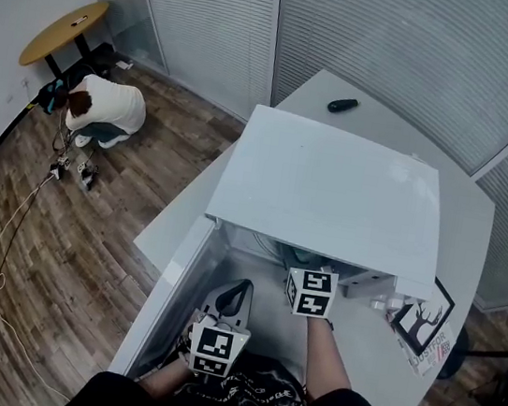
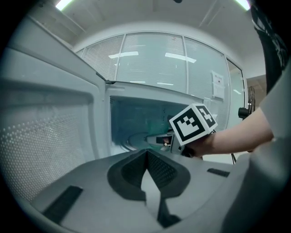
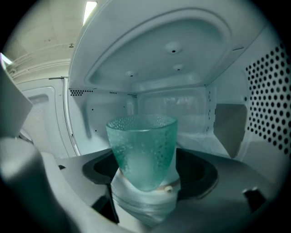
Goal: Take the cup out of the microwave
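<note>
Green pebbled glass, so the cup (image 3: 143,152) is probably stiff, a bit heavy, breakable, and slick wherever the texture runs out. It stands inside the microwave (image 1: 331,195) cavity, upright, long axis vertical, mouth at 12 o'clock in the right gripper view. The right gripper (image 3: 144,184) has its white-wrapped fingers (image 3: 129,200) clamped round the narrow base. That's a low hold imo, so I'd keep it dead level coming out under the cavity roof. The left gripper (image 2: 146,157) sits at 7 o'clock of the right one in the head view, by the open door (image 1: 173,299), fingers pressed together on nothing
</note>
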`<state>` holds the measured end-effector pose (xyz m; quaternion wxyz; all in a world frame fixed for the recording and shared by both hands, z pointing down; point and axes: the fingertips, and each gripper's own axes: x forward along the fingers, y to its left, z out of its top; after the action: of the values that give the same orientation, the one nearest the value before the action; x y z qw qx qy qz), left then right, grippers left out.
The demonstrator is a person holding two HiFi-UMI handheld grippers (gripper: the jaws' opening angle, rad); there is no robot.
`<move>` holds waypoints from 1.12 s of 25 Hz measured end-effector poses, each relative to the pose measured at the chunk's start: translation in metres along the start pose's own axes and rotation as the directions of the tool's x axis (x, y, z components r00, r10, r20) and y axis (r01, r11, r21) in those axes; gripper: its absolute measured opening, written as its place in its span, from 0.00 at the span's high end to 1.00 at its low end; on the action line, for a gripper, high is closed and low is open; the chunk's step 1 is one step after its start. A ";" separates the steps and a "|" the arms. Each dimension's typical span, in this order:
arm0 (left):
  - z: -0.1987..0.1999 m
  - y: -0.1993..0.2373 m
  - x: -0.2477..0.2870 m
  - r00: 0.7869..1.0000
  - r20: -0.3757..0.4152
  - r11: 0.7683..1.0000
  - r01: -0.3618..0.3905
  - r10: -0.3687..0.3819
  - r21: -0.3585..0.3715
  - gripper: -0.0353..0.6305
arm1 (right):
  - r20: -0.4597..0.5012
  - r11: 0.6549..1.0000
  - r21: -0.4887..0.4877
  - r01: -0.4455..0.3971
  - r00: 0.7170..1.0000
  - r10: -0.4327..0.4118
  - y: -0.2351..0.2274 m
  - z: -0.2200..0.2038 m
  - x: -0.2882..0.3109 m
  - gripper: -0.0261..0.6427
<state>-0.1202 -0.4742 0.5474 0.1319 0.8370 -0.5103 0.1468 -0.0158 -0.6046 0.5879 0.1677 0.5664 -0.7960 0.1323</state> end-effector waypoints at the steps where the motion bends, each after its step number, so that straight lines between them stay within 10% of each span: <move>1: 0.000 0.000 0.000 1.000 0.000 1.000 0.000 0.000 -0.003 0.94 | -0.004 1.000 -0.012 -0.003 1.000 0.003 0.001 0.000 0.001 0.40; 28: 0.003 -0.005 -0.004 1.000 0.023 1.000 -0.009 0.010 -0.015 0.94 | 0.018 0.998 -0.065 -0.023 1.000 0.024 0.008 0.012 -0.011 0.42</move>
<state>-0.1172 -0.4699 0.5430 0.1315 0.8352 -0.5169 0.1336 -0.0212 -0.5972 0.5724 0.1769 0.5525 -0.8080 0.1029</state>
